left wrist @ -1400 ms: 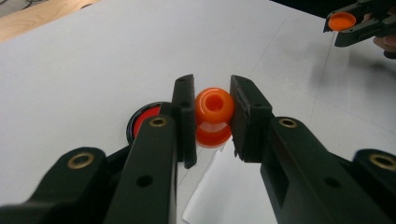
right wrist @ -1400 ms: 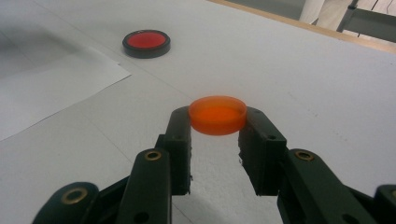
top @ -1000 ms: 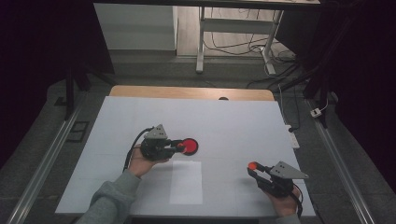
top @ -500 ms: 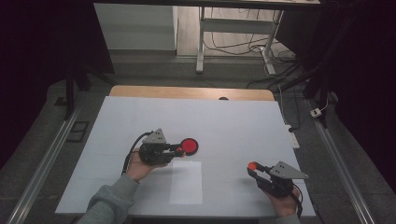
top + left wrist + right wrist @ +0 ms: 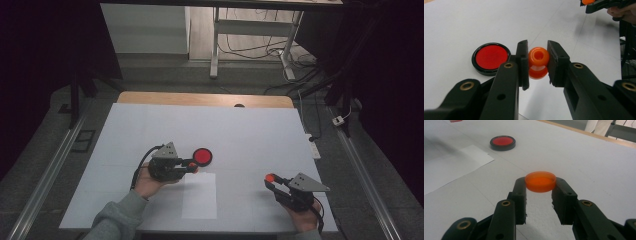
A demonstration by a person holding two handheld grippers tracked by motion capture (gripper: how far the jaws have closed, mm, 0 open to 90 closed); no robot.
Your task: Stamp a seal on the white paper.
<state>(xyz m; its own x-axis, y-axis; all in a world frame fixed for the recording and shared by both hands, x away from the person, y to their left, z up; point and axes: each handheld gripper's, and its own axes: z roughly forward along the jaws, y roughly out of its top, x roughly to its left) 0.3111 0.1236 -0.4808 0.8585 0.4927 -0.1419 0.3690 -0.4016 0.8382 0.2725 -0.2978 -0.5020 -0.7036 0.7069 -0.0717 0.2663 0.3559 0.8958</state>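
Your left tool (image 5: 537,62) pinches a small orange knob (image 5: 538,62) beside the red dish (image 5: 491,58); your right tool (image 5: 540,185) clamps an orange disc (image 5: 540,181). Both look light, stiff, slippery; grip their sides.

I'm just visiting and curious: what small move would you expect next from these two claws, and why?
Probably the left claw eases its orange bottle toward the right claw, which holds an orange cap. Both are gripped but far apart, so bringing them together seems likely, though I can't be sure.
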